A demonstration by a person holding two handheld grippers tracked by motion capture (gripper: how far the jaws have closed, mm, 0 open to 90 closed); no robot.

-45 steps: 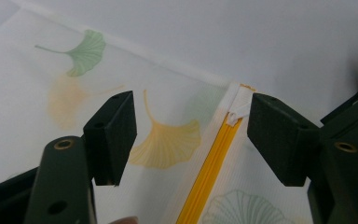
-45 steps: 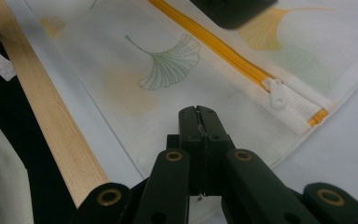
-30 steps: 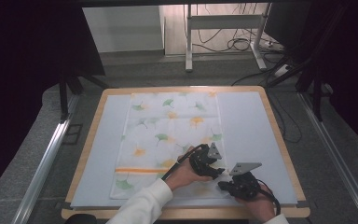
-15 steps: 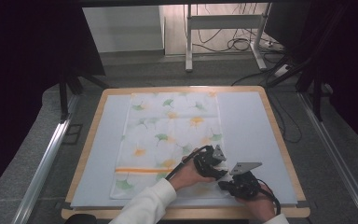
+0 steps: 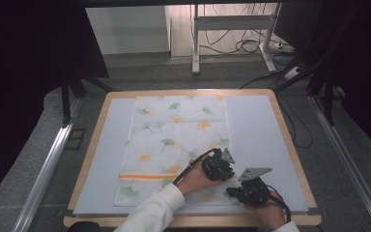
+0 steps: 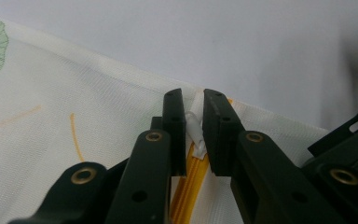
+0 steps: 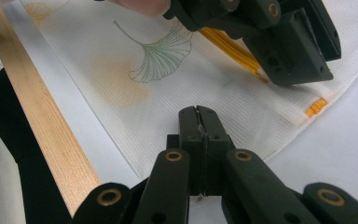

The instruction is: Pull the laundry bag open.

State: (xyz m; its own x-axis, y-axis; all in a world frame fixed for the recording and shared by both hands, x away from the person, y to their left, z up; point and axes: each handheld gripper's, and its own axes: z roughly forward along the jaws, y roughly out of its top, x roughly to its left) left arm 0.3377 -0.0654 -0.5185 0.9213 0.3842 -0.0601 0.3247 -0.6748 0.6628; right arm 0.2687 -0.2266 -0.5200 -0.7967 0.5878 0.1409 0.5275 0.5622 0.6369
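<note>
Zipper pull (image 6: 196, 133) of floral cloth pouch (image 5: 174, 140) sat lower right of centre on table (image 5: 265, 125), pinched lightly in left gripper (image 6: 194, 100). Right gripper (image 7: 199, 114) clamped pouch edge. Risk: small clear tab likely to slip free under pull, jaws barely closed.

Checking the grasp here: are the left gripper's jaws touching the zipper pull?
Cannot tell. In the left gripper view the zipper pull sits between the left gripper jaws, which are nearly closed, but contact isn't plain.
</note>
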